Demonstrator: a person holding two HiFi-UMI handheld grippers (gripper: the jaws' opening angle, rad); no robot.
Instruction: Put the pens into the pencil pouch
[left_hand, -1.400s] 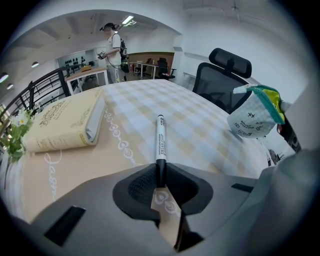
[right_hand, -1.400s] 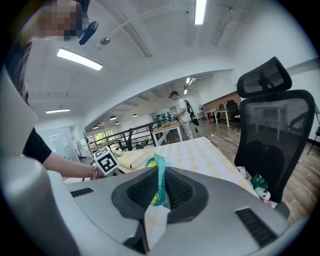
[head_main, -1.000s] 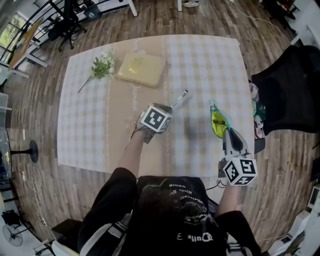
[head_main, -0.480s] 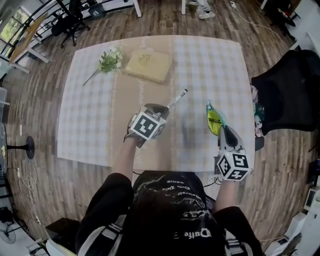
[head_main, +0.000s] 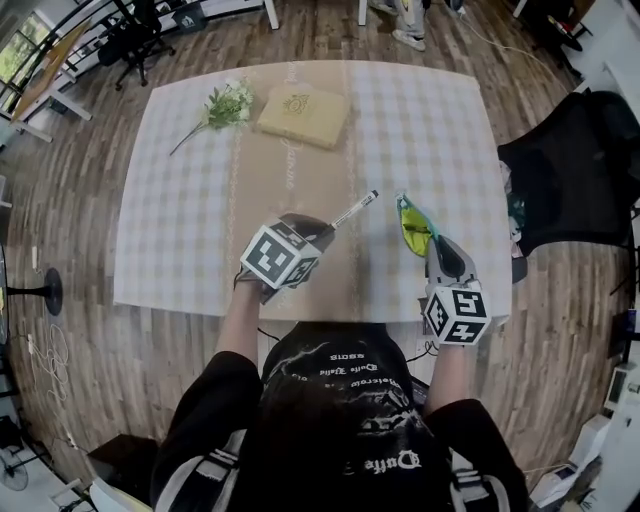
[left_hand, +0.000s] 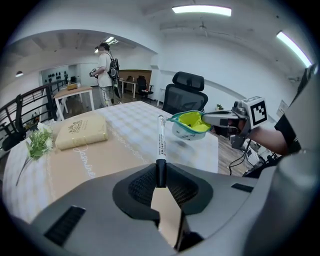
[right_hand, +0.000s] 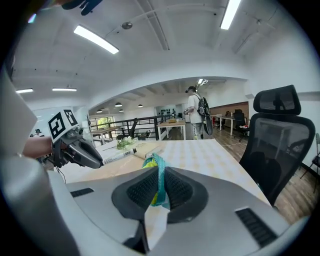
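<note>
My left gripper (head_main: 322, 226) (left_hand: 160, 179) is shut on a white pen with a black cap end (head_main: 356, 208) (left_hand: 160, 139), which sticks out ahead of the jaws, lifted above the table. My right gripper (head_main: 430, 248) (right_hand: 159, 187) is shut on the teal rim of the pencil pouch (head_main: 412, 226) (right_hand: 156, 172). The pouch (left_hand: 191, 123) hangs open, showing its yellow-green lining. The pen tip points toward the pouch, a short gap left of it. In the right gripper view the left gripper (right_hand: 92, 156) and its pen (right_hand: 119, 155) show at the left.
A cream book (head_main: 304, 112) (left_hand: 81, 131) lies at the far middle of the checked tablecloth (head_main: 190, 210), with a sprig of green and white flowers (head_main: 226, 104) (left_hand: 37, 142) to its left. A black office chair (head_main: 570, 165) (right_hand: 276, 135) stands right of the table. A person (left_hand: 106, 65) stands in the background.
Both grippers have drawn back toward the table's near edge. The left one has lifted its pen, and the right one has carried the pouch left, closer to the pen.
</note>
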